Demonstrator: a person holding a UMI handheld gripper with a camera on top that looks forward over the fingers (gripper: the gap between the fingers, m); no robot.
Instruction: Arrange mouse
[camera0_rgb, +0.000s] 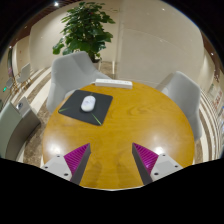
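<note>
The gripper (110, 160) hung spread wide with nothing between its pads. The mouse (88, 103) sat on the dark mousepad (83, 107) around 11 o'clock, well beyond the fingers. Best approach: swing left, come in low, straddle its sides.

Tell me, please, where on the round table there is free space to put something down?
Bare wood lies between the open gripper and the dark mouse pad, and across the table toward the far chairs. The crowded part is the pad, where the white mouse sits.
</note>
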